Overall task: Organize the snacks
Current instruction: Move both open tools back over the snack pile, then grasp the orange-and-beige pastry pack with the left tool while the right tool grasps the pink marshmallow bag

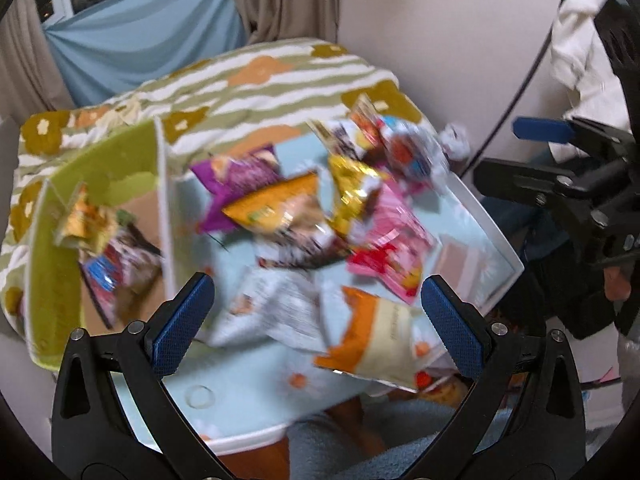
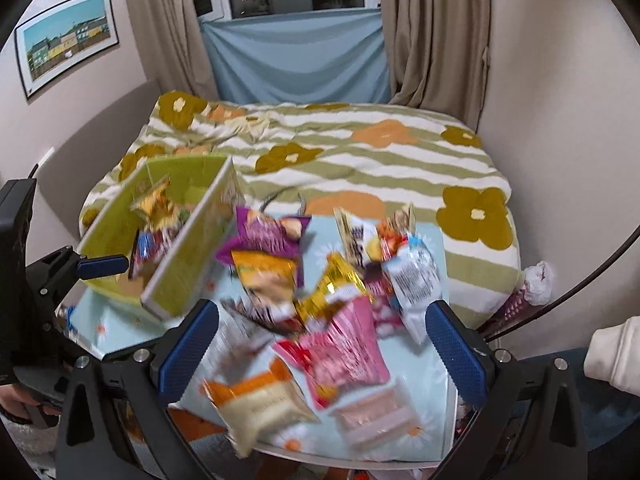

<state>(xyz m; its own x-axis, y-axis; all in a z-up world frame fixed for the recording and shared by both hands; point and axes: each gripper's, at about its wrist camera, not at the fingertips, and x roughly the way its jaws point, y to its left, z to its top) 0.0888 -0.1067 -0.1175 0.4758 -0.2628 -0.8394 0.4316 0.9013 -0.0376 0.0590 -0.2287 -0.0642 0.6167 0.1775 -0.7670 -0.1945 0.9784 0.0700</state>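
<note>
A pale blue flowered tray (image 1: 240,396) (image 2: 416,360) lies on the bed with several snack packets heaped on it: a purple one (image 1: 236,176) (image 2: 268,236), an orange chip bag (image 1: 276,204) (image 2: 266,276), a gold one (image 1: 352,188) (image 2: 332,288), a pink one (image 1: 392,248) (image 2: 344,352) and an orange-and-cream bag (image 1: 380,340) (image 2: 260,404). A lime green box (image 1: 60,216) (image 2: 188,248) at the left holds a few packets. My left gripper (image 1: 318,320) hovers open above the tray's near side. My right gripper (image 2: 322,348) is open over the pink packet. Both views are blurred.
The bed carries a striped flowered blanket (image 2: 360,160) running back to a window with beige curtains (image 2: 436,40) and a blue cloth (image 2: 300,56). Walls close in on both sides. A black cable (image 1: 516,92) hangs at the right. A blue fluffy fabric (image 1: 360,440) lies under the tray's near edge.
</note>
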